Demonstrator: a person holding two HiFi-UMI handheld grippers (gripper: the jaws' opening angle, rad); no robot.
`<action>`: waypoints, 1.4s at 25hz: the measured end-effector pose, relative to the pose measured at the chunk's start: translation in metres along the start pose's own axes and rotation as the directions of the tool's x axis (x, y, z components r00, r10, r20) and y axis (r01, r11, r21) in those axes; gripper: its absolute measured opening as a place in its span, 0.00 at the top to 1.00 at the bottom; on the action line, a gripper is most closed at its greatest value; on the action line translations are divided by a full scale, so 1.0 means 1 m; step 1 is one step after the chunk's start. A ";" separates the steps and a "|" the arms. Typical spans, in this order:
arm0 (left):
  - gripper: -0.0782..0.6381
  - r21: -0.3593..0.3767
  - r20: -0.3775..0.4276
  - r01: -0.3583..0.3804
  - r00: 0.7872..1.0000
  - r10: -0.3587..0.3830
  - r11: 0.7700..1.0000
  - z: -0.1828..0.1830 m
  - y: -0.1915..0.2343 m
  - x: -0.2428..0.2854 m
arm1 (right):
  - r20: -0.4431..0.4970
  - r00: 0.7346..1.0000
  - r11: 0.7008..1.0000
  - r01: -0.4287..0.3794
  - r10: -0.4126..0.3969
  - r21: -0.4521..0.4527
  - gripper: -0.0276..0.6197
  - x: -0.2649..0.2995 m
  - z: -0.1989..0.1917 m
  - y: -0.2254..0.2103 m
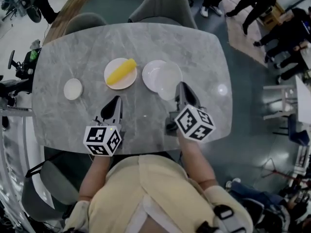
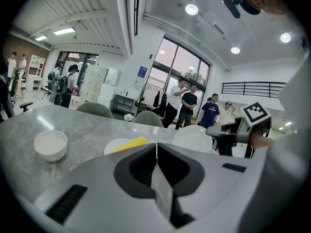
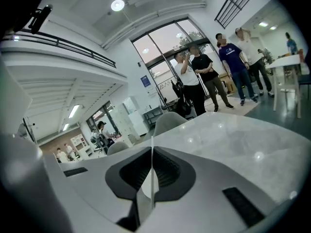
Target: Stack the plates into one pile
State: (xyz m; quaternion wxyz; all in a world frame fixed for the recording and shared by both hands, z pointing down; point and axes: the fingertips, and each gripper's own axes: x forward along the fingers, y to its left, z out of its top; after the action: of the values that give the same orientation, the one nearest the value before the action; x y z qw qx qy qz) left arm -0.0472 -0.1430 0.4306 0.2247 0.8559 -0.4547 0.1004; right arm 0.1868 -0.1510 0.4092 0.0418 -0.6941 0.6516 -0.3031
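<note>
Plate stacking: one plate is lifted by its rim, nothing piled yet.

The grey table (image 1: 53,123) carries everything. The right gripper (image 1: 180,86) is clenched on the rim of a white plate (image 1: 169,79), which hangs tilted across the right side of a second white plate (image 1: 149,74) lying flat. A rim pinch is the only hold thin jaws get, hence the tilt. The flat plate is the likely base of the pile. A third plate (image 1: 112,66) to its left holds a yellow item (image 1: 121,72), so I'd leave it until last. A small bowl (image 1: 73,89) sits well apart at far left. The left gripper (image 1: 116,99) is closed on nothing, just short of the third plate.
</note>
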 end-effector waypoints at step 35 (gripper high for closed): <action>0.88 -0.027 -0.029 -0.098 0.995 0.097 0.995 -0.011 0.029 -0.013 | -0.079 0.966 0.955 0.255 -0.246 0.150 0.93 0.065 -0.063 -0.063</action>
State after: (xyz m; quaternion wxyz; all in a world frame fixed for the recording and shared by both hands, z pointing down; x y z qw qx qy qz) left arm -0.0784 -0.1422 0.4442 0.2378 0.8280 -0.4942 0.1164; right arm 0.2100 -0.1812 0.5128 0.0390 -0.7561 0.5331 -0.3776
